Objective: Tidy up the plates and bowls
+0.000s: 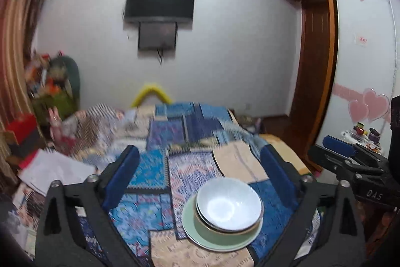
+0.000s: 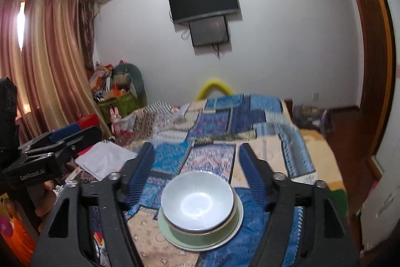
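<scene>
- Left claw (image 1: 200, 159) was spread wide, blue ribbed pads well apart, nothing between them touching either pad.
- Right claw (image 2: 196, 158) was also apart, narrower than the left, and gripped nothing.
- I saw the right claw's blue pad at the right edge of the left wrist view, and the left claw at the left edge of the right wrist view, a hand (image 2: 45, 202) under it.
- Stack sat on the bed with the blue patchwork quilt (image 1: 190, 131), below and ahead of both claws, touching neither.
- Stack order, bottom up: pale green round ceramic plate (image 1: 197, 239), green bowl with a gold rim (image 1: 212, 229), white round ceramic bowl (image 1: 228, 204) nested on top.
- White bowl sat slightly off-centre in the green one; both were upright and looked empty.
- In the right wrist view the same stack sat centred between the pads: plate (image 2: 236, 219), green bowl (image 2: 200, 233), white bowl (image 2: 197, 202).
- White sheet of paper (image 1: 55, 167) lay on the bed left of the stack, well apart from it.
- Black wall-mounted screen (image 1: 160, 1) hung on the far white wall.
- Both views were motion-blurred, so I couldn't read finer detail.
</scene>
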A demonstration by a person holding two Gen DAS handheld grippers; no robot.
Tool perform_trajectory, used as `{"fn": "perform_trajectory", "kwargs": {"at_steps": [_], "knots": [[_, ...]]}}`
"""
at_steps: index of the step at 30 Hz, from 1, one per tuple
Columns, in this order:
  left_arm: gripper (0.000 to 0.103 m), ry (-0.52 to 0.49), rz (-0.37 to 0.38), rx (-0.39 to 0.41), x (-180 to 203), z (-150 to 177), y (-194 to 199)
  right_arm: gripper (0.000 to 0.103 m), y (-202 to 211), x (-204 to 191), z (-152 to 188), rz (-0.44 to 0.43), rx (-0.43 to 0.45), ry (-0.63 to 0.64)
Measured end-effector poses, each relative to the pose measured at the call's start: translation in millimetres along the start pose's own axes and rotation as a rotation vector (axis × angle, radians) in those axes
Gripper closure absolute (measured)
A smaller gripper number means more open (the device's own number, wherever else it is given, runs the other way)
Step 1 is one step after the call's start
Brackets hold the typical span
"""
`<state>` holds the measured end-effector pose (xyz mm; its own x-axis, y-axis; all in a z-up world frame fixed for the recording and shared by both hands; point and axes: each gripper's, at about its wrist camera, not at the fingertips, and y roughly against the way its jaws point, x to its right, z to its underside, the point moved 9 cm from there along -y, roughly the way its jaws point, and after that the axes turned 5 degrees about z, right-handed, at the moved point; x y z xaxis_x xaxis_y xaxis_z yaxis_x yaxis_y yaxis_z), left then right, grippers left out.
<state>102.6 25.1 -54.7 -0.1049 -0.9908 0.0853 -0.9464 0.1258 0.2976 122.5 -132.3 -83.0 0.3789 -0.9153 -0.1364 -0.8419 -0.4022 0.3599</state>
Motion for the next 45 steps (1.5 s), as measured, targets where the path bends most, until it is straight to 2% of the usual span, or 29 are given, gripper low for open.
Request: {"fn": "perform_trajectory", "kwargs": {"at_steps": [5, 11, 45], "knots": [[0.000, -0.024, -0.029, 0.052, 3.4, -2.6, 19.0, 0.017, 12.5, -5.1, -4.9, 0.011, 0.053, 0.030], [0.000, -0.024, -0.028, 0.042, 4.9, 2.7, 20.8, 0.000, 18.8, -7.3, -4.0, 0.016, 0.082, 0.043], [0.000, -0.001, 0.011, 0.018, 5.4, 12.9, 18.0, 0.000, 26.7, -7.4, -0.1, 0.016, 0.097, 0.026]]}}
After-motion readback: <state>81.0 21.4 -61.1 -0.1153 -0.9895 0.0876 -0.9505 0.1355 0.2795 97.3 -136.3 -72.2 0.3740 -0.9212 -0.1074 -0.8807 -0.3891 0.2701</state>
